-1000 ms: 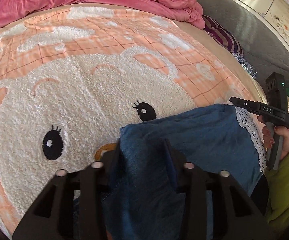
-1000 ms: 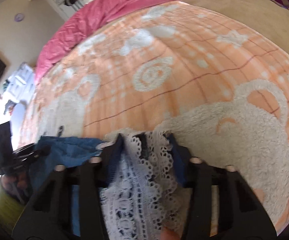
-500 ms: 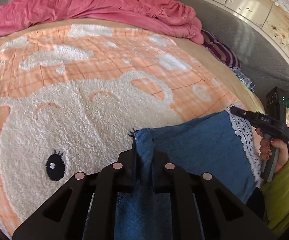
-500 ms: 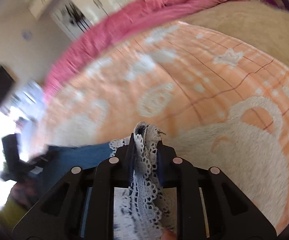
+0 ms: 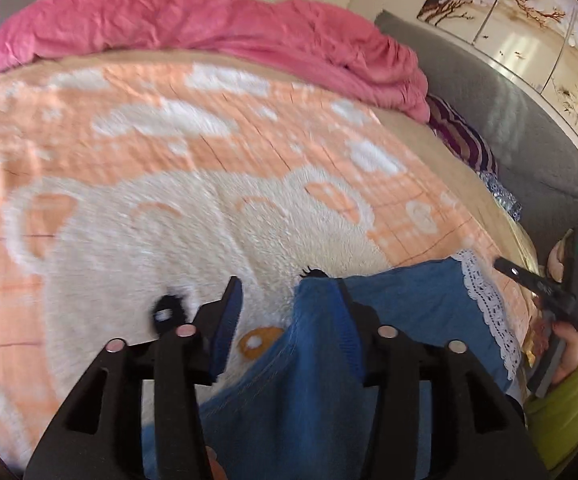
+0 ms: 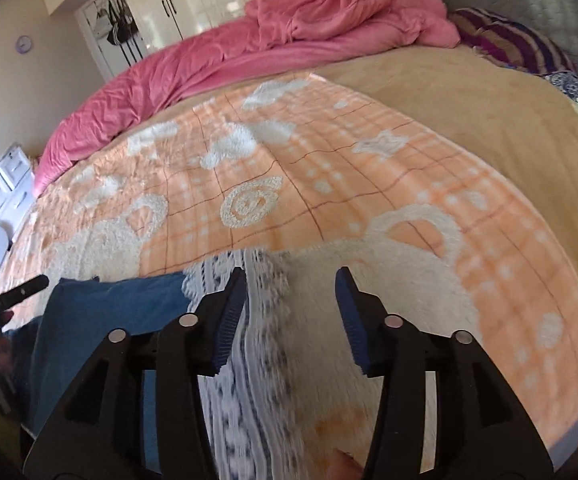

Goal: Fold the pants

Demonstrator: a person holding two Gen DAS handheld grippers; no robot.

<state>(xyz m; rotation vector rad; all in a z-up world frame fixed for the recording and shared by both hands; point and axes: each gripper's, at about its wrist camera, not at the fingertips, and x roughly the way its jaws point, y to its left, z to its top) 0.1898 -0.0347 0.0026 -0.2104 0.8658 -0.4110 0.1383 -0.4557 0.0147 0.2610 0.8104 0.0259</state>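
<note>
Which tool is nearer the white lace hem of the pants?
Right. The right tool stands open directly over the white lace hem; the left tool is at the far denim edge.

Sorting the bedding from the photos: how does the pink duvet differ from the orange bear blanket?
The pink duvet is plain and crumpled; the orange bear blanket is checked, with fluffy white shapes, and lies spread flat. The duvet is bunched along the far side of the bed, while the blanket lies nearer, under the blue pants. Both lie on the same bed.
</note>
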